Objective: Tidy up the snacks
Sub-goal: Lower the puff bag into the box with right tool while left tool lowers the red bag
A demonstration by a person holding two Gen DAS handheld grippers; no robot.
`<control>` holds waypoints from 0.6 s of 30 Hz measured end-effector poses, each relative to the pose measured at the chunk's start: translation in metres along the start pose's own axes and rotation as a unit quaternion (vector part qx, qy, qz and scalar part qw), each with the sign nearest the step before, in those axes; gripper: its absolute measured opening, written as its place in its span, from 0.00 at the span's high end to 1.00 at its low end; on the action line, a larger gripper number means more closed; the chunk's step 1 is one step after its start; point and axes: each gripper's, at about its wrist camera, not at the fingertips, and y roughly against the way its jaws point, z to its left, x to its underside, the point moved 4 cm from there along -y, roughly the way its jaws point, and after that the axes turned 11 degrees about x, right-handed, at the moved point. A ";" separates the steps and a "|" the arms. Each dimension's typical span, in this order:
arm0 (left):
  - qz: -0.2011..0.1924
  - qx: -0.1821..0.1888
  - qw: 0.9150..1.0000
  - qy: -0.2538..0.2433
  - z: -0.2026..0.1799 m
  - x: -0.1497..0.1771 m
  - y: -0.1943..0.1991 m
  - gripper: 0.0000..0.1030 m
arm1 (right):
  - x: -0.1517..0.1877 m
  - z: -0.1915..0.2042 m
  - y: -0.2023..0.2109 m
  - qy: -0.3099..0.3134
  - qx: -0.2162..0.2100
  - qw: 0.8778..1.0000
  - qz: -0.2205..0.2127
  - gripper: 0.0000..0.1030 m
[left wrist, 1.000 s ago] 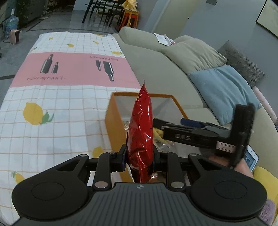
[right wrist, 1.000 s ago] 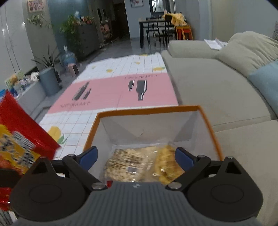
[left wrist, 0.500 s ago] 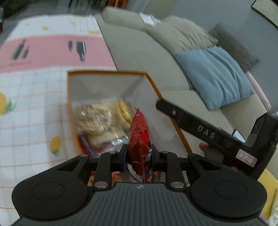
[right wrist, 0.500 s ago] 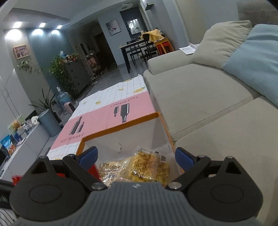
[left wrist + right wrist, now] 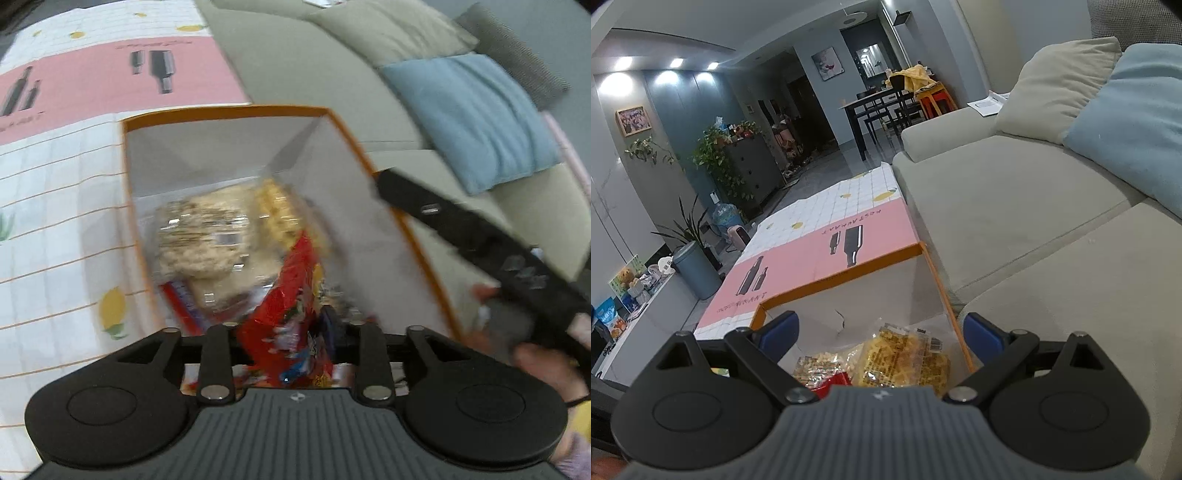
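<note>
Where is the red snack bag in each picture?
Left wrist view: the red snack bag is low in the middle, between the left gripper's fingers, hanging over the orange box.
Right wrist view: only a small red corner shows at the bottom centre, just above the right gripper's body.
Shared landmark: the yellow noodle snack pack lying inside the orange box.

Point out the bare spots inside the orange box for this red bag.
Bare floor shows along the orange box's far wall, beyond the clear cracker pack and yellow snack pack. The near half is crowded where the left gripper holds the red snack bag.
</note>
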 end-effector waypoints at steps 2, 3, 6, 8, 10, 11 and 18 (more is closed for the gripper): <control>0.005 -0.030 1.000 -0.001 0.006 0.002 0.003 0.34 | 0.000 0.001 0.000 0.005 0.001 1.000 -0.004 0.09; 0.004 -0.032 0.999 -0.009 0.006 0.003 0.006 0.35 | 0.000 0.002 0.000 0.008 0.001 1.000 -0.004 0.09; -0.030 -0.041 0.998 -0.031 0.003 0.010 0.026 0.28 | 0.000 0.003 0.001 0.014 0.008 1.000 -0.010 0.09; -0.065 -0.034 0.996 -0.040 0.003 0.018 0.046 0.26 | 0.000 0.002 0.002 0.015 0.017 1.000 -0.014 0.09; -0.099 -0.049 0.993 -0.042 0.005 0.029 0.063 0.19 | 0.000 0.000 0.003 0.023 0.032 0.999 -0.021 0.09; -0.110 -0.070 0.991 -0.043 0.008 0.034 0.068 0.19 | -0.001 -0.001 0.004 0.029 0.040 0.999 -0.021 0.09; -0.071 -0.102 0.992 -0.023 0.025 0.042 0.050 0.21 | 0.011 -0.009 -0.009 0.062 0.090 0.993 0.033 0.09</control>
